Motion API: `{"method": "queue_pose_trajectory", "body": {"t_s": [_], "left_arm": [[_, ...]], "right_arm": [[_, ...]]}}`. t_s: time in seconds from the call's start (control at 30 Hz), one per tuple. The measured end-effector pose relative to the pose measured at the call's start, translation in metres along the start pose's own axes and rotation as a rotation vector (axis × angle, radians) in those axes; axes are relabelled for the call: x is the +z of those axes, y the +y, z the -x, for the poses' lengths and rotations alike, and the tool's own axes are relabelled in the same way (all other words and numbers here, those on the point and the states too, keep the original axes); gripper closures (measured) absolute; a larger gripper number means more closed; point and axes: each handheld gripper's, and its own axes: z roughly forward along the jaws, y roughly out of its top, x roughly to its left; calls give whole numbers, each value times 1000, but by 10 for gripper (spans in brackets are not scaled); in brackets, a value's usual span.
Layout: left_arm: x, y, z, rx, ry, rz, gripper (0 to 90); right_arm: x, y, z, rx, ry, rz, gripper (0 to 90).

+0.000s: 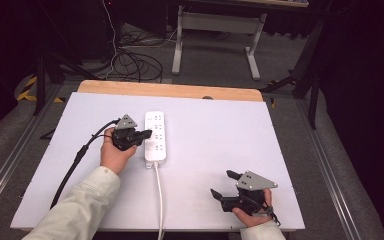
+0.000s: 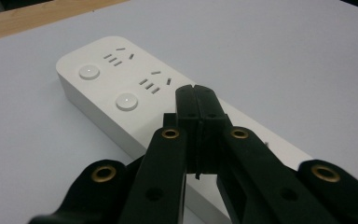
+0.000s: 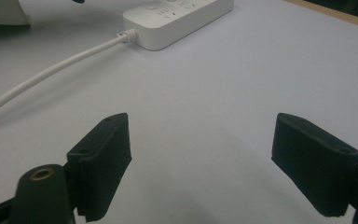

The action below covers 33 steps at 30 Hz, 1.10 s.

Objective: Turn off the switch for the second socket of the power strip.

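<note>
A pale mat point(image 1: 220, 150) covers a wooden table above grey floor with tangled cables point(image 1: 130, 62). The white power strip point(image 1: 155, 136), round-buttoned with a white cord point(image 1: 158, 200), lies left of centre. The left gripper point(image 1: 147, 134), clenched empty, hovers over it; the right gripper point(image 1: 222, 184) is released near-right.

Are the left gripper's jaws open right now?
No, the left gripper has its jaws pressed together with nothing between them, poised over the power strip.

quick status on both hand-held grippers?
Left hand-held gripper: closed, holding nothing, tips over the white power strip.
Right hand-held gripper: open, empty, over the table.
</note>
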Motion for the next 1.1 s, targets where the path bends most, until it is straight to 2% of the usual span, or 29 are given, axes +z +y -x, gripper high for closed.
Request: {"method": "queue_pose_trajectory", "body": {"t_s": [0.17, 0.3, 0.4, 0.7, 1.1], "left_arm": [[6, -3, -4, 12, 21, -17, 900], [9, -5, -5, 3, 27, -21, 900], [11, -5, -6, 17, 44, -28, 900], [14, -7, -5, 21, 48, -32, 900], [15, -8, -5, 53, 52, -39, 900]], "right_arm": [[0, 0, 0, 0, 1, -1, 198], [0, 0, 0, 0, 1, -2, 198], [0, 0, 0, -1, 1, -2, 198], [1, 0, 0, 0, 2, -4, 198], [1, -1, 0, -1, 3, -5, 198]]}}
